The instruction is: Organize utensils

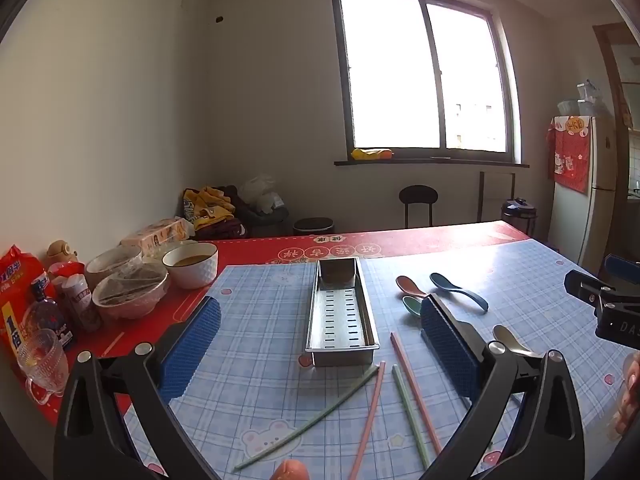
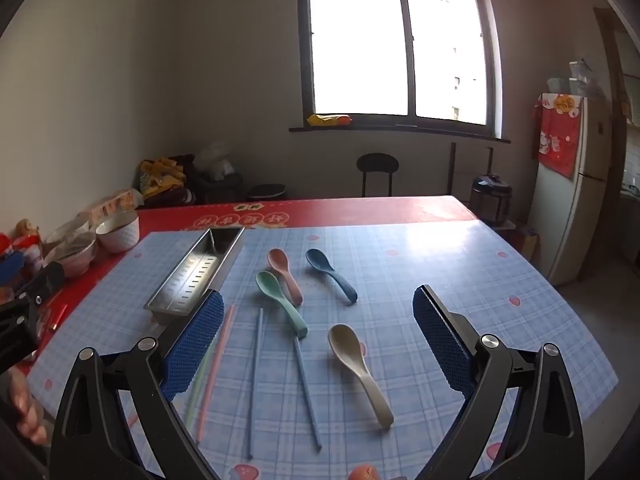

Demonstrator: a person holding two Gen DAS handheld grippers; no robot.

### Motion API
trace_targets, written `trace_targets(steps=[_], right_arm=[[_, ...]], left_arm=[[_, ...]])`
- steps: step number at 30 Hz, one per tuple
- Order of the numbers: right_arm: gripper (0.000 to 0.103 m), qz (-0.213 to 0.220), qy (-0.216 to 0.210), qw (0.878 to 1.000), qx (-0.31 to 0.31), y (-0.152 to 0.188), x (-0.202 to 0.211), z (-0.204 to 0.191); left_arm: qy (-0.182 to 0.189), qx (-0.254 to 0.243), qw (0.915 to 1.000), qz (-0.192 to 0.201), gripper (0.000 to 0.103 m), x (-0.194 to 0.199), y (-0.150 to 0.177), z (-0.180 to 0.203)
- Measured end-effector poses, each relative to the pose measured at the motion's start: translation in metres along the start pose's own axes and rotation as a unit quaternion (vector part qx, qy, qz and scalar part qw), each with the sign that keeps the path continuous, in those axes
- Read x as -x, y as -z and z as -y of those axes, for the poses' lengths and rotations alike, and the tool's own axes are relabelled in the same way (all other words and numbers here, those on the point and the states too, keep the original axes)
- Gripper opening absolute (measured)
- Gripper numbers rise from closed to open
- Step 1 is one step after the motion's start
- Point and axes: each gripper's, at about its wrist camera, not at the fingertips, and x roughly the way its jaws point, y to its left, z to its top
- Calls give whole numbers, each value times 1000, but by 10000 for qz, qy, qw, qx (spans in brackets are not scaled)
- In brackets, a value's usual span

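On my left wrist camera, my left gripper (image 1: 320,340) stands wide open with nothing between its blue pads, above the checked blue tablecloth (image 1: 520,280). The perforated stainless steel tray (image 1: 342,312) lies dead ahead, empty. Just in front of it, two pink chopsticks (image 1: 416,392) and two green chopsticks (image 1: 312,416) lie scattered. Only this view shows the clear glass cup (image 1: 40,356) at the left edge.

Over to my right wrist camera: my right gripper (image 2: 318,340) is also wide open and holding nothing. Here the tray sits off left, and I see all four plastic spoons: pink spoon (image 2: 285,274), dark blue spoon (image 2: 330,274), green spoon (image 2: 280,302), beige spoon (image 2: 360,372), plus two blue chopsticks (image 2: 256,380).
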Motion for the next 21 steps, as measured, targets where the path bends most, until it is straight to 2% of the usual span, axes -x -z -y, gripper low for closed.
trace_targets(steps=[21], right_arm=[[93, 36, 84, 10000, -36, -6, 5, 6]], left_arm=[[22, 23, 10000, -18, 98, -2, -2, -3]])
